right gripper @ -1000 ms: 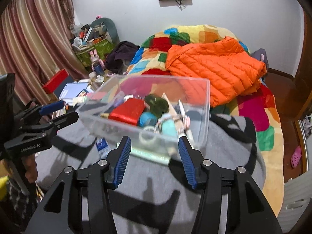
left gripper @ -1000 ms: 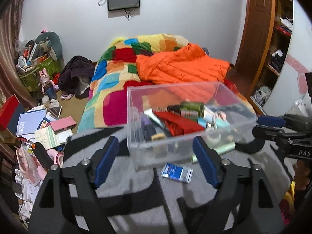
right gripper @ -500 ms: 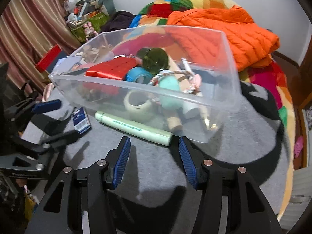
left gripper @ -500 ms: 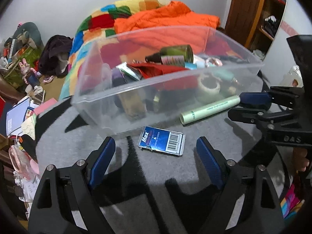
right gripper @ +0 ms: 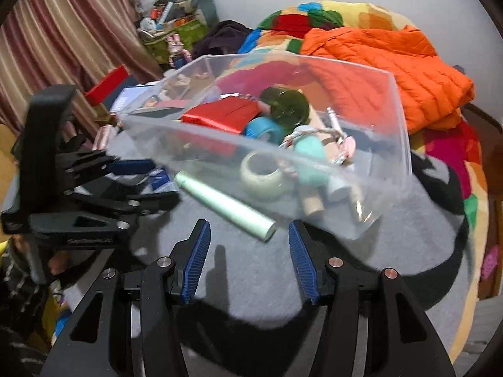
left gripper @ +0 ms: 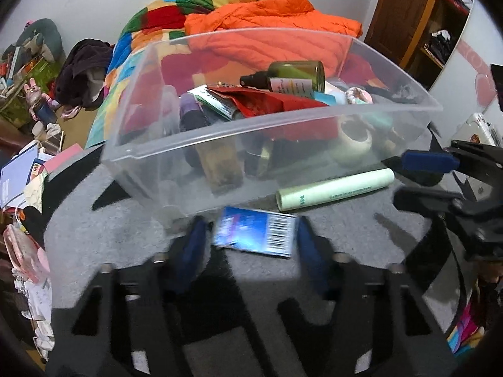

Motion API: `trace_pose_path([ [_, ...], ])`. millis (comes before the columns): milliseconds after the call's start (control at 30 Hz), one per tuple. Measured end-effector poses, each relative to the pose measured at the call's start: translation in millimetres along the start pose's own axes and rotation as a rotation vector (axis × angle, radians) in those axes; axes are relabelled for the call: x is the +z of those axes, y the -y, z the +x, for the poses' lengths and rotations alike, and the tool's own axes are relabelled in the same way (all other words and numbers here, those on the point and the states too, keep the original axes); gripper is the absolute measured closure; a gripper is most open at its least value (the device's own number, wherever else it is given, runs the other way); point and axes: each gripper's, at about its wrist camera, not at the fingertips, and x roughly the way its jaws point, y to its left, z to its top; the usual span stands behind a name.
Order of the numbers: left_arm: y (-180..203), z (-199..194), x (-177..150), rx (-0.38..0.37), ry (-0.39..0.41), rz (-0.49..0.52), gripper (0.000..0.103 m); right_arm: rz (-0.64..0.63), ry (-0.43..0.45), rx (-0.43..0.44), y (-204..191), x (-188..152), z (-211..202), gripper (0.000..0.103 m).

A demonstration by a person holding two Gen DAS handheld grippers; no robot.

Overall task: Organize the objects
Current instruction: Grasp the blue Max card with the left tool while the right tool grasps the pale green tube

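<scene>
A clear plastic bin (left gripper: 176, 154) holding several small items stands on a grey mat (left gripper: 119, 242). A blue packet with a barcode (left gripper: 256, 234) lies in front of it, between the blue pads of my left gripper (left gripper: 250, 235), which stands close on either side; contact is blurred. A pale green tube (left gripper: 334, 190) lies beside the bin, also in the right wrist view (right gripper: 224, 205). My right gripper (right gripper: 248, 251) is open and empty, just short of the tube's end. The bin (right gripper: 399, 132) is behind it.
A bed with a multicoloured quilt (left gripper: 151, 22) and an orange jacket (right gripper: 393, 59) lies behind the bin. Books and clutter (left gripper: 22, 169) crowd the floor at the left. My left gripper shows at the left of the right wrist view (right gripper: 147, 182).
Both grippers have moved in and down toward the mat. My left gripper's jaws have narrowed around the blue packet. My right gripper has come closer to the green tube.
</scene>
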Motion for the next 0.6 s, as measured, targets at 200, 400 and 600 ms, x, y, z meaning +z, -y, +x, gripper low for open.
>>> trace_pose_path([
  [200, -9.9, -11.3, -9.9, -0.026, 0.020, -0.024, 0.055, -0.054, -0.037, -0.030, -15.9, 3.0, 15.3, 0.056],
  [400, -11.5, -29.1, -23.8, -0.011, 0.057, -0.021, 0.055, -0.144, -0.047, 0.036, -36.6, -9.9, 8.0, 0.064],
  [600, -12.7, -44.9, -24.2, 0.003, 0.110, -0.026, 0.055, -0.165, -0.048, -0.040, -46.9, 3.4, 21.0, 0.064],
])
